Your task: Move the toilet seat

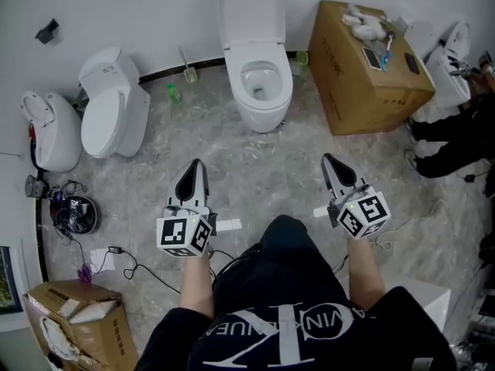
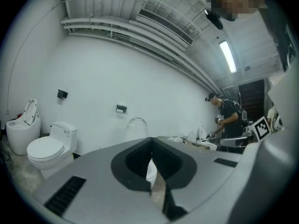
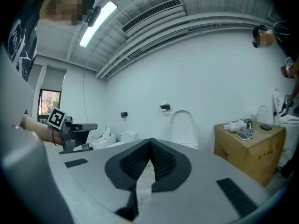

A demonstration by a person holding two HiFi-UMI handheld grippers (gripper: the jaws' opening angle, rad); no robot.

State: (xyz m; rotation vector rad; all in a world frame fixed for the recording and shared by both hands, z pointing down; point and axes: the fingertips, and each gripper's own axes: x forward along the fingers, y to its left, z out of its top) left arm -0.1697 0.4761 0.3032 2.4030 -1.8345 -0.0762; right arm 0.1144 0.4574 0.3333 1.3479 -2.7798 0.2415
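A white toilet (image 1: 257,83) stands against the far wall, straight ahead, its bowl open and its seat and lid (image 1: 249,10) raised upright against the wall. The lid (image 3: 182,127) shows in the right gripper view, and again (image 2: 135,128) in the left gripper view. My left gripper (image 1: 193,172) is shut and empty, held well short of the toilet, pointing at it. My right gripper (image 1: 331,165) is likewise shut with nothing in it, level with the left and to the toilet's right.
A cardboard box (image 1: 363,72) with a phone and small items on top stands right of the toilet. Two more toilets (image 1: 112,107) (image 1: 46,130) are at the left wall. Cables and a box (image 1: 73,315) lie at lower left. Another person (image 2: 229,120) works at the far right.
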